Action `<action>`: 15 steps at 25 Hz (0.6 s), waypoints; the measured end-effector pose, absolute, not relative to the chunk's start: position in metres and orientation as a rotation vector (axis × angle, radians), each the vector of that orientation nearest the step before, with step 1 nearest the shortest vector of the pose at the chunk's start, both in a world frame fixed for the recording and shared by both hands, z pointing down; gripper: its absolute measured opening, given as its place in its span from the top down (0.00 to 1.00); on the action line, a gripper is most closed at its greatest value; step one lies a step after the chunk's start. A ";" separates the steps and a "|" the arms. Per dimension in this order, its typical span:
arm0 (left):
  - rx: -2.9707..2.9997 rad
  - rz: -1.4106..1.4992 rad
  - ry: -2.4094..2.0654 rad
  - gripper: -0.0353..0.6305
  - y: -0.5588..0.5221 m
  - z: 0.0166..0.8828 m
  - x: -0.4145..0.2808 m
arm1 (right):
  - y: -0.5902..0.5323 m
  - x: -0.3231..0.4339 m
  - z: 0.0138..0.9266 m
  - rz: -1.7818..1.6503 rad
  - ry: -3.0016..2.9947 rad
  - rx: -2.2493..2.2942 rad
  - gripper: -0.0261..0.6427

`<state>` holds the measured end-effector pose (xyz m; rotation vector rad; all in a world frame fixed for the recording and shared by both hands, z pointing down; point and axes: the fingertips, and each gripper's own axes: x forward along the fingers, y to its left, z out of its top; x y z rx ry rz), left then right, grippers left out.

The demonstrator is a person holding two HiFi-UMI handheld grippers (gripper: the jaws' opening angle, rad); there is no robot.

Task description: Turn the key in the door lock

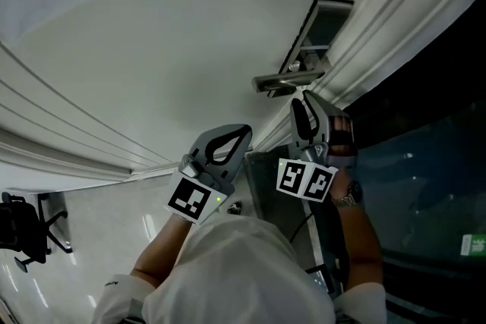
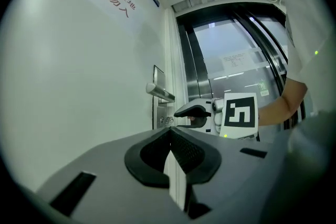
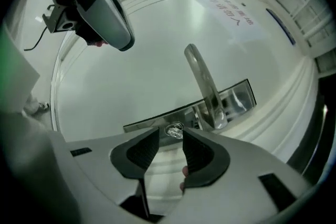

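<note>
I'm holding the right claw w/ jaws apart, gripping nothing. The small silver key is sitting in the lock on the steel plate, just beside the base of the silver lever handle & right at the claw's tips. The left claw is hanging w/ jaws together, empty, well apart from that handle, facing along the white door.

The person wears a white short-sleeved top and a metal wristwatch (right wrist). The left gripper and right gripper are light grey shells with black ribbed pads. Each carries a white marker cube with black squares, at seven o'clock from the left jaws, a green light beside it.
</note>
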<state>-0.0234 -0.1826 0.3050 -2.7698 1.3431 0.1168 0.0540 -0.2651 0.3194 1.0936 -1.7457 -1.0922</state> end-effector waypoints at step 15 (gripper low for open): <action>-2.851 0.124 1.374 0.94 -0.202 0.329 -0.039 | -0.304 0.052 0.316 -1.159 -1.579 1.179 0.85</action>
